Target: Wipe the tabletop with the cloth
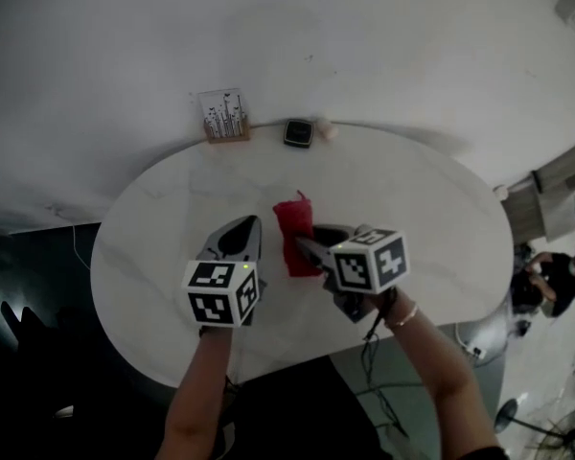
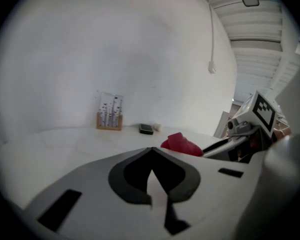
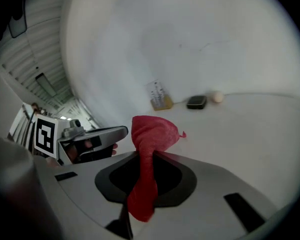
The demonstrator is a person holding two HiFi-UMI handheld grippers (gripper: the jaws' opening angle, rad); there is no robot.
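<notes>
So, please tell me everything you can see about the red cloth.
The red cloth looks like soft fabric, crumpled into a narrow bunch. The right gripper is shut on its middle; one end bulges beyond the jaws, the other trails back between them. It is near the middle of the white tabletop, seemingly resting on it.

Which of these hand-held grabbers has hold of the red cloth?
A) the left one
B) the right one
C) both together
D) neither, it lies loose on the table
B: in the right gripper view, the red cloth is pinched between the jaws of the right gripper, while the left gripper has its jaws together on nothing.
</notes>
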